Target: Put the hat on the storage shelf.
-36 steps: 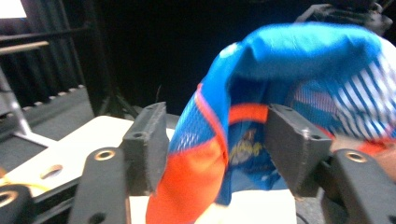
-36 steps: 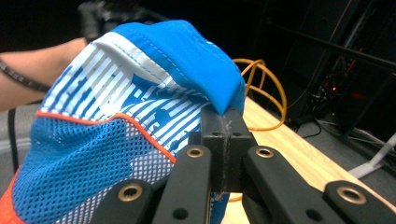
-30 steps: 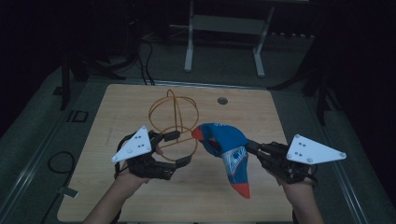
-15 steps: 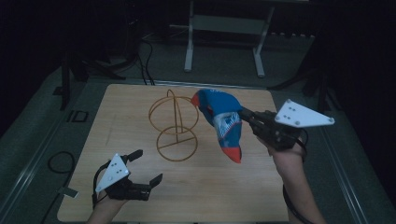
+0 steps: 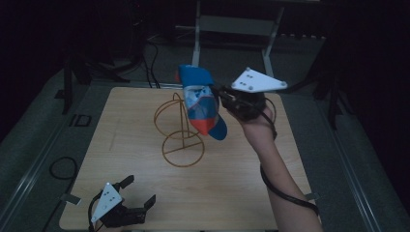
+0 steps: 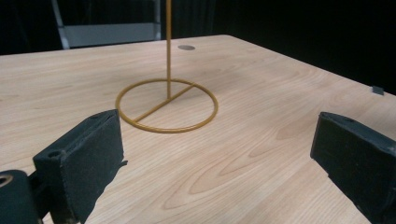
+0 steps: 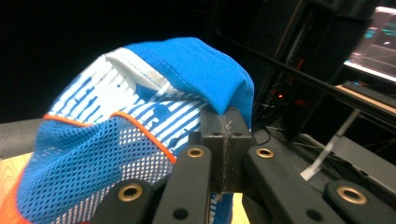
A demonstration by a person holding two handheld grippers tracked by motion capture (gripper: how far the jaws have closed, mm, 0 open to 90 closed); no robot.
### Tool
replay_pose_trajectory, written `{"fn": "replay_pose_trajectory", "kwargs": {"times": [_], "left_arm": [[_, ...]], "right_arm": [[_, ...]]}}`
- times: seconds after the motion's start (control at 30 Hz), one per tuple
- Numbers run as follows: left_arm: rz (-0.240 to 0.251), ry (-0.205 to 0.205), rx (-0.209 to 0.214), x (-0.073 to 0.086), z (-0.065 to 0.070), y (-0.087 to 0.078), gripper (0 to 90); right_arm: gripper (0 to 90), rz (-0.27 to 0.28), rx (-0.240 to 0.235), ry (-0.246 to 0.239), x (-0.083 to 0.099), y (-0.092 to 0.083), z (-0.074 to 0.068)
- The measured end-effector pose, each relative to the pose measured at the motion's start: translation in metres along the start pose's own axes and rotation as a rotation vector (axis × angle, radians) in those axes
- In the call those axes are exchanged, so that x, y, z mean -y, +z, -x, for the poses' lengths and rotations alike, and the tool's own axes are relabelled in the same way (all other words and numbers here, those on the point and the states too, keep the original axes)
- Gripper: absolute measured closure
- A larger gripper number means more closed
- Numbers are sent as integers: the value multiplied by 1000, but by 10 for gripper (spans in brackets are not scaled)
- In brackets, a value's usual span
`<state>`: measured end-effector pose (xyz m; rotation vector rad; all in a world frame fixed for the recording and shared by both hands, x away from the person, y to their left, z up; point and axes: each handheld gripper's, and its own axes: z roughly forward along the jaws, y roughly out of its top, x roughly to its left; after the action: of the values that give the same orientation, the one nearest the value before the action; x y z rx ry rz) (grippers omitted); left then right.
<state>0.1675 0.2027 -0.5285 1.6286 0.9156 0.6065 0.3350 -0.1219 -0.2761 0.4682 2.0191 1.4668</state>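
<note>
A blue, white and orange cap (image 5: 200,102) hangs in the air over the gold wire stand (image 5: 181,128), held by my right gripper (image 5: 223,96), which is shut on the cap's fabric. In the right gripper view the closed jaws pinch the blue cloth of the cap (image 7: 140,126) at my right gripper (image 7: 225,122). My left gripper (image 5: 138,191) rests open near the table's front left corner, with nothing between its fingers. In the left gripper view the stand's ring base (image 6: 166,105) and upright rod lie ahead of my left gripper (image 6: 219,154).
The wooden table (image 5: 251,174) has a small round hole (image 6: 186,47) near its far edge. A metal frame (image 5: 237,29) and cables (image 5: 150,58) stand on the dark floor behind the table. A black cable trails from the right gripper along the forearm.
The right gripper has lifted the cap higher and farther back, over the top of the stand. The left gripper has stayed low at the front left, open.
</note>
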Motion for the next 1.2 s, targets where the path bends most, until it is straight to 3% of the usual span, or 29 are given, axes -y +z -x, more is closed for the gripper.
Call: {"fn": "replay_pose_trajectory", "kwargs": {"times": [0.1,0.27,0.4,0.63,0.9,1.2], "left_arm": [[22,-8,-11,0,-1,-2,29],[18,-15,-12,3,-3,-2,29],[13,-13,-11,6,-3,-1,29],[-3,-22,2,10,-4,2,29],[-8,-20,5,11,-5,3,29],[-18,-16,7,12,-4,3,29]], "right_arm": [[900,-23,-23,-6,-5,23,-9],[900,-65,-93,1,-8,58,-24],[900,-103,-130,-9,-6,78,-34],[900,-168,-184,23,5,107,-41],[900,-225,-200,-6,15,121,-49],[896,-258,-193,12,30,116,-43]]}}
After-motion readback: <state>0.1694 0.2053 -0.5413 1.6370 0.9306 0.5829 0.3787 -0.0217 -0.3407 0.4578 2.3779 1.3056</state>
